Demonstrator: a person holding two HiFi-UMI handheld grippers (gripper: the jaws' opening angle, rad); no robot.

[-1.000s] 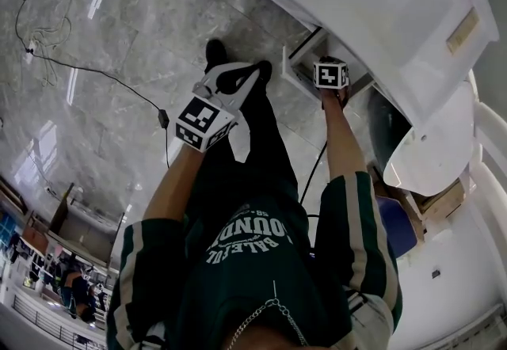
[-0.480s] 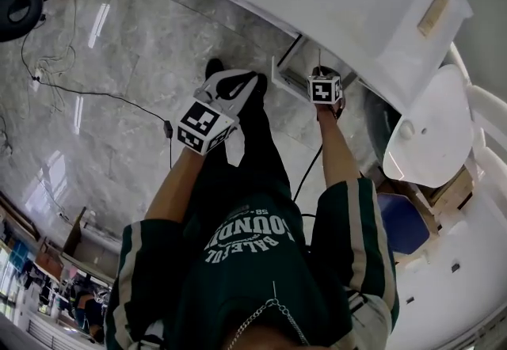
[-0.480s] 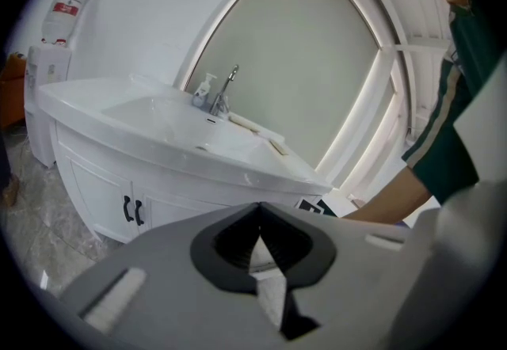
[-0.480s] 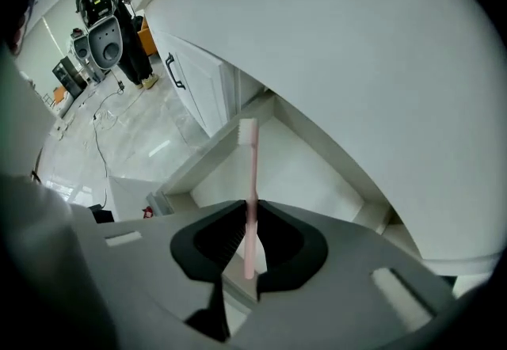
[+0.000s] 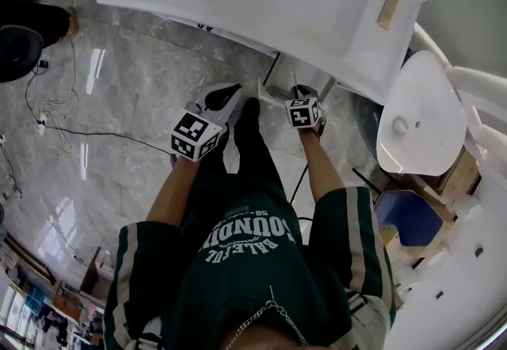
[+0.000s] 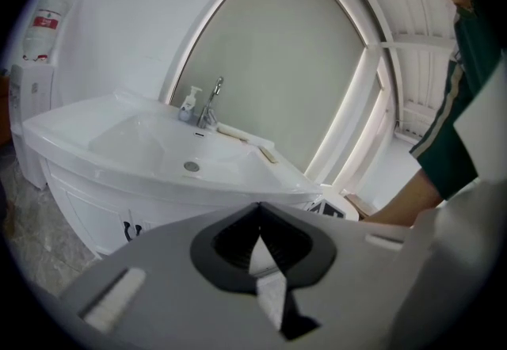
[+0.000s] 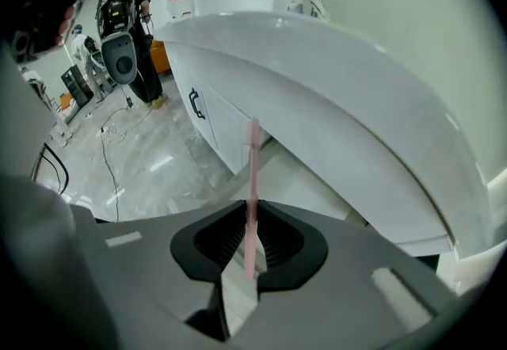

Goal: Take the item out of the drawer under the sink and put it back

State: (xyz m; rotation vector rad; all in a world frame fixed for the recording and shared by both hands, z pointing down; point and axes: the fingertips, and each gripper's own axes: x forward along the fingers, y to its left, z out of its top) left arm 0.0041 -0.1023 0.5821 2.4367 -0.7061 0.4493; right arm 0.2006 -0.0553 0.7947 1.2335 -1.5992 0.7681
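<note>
One pink stick (image 7: 253, 174) between right gripper (image 7: 249, 249) fingers (image 7: 238, 287)

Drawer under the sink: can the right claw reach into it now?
Probably yes: the drawer stands pulled out, the right claw with its pink stick hangs just over it, and nothing shows between them.

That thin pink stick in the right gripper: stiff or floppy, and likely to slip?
Probably stiff: the pink stick runs straight out of the right gripper with no droop. Likely light, being so thin. Pinched near one end only, it may pivot between the pads if bumped.
</note>
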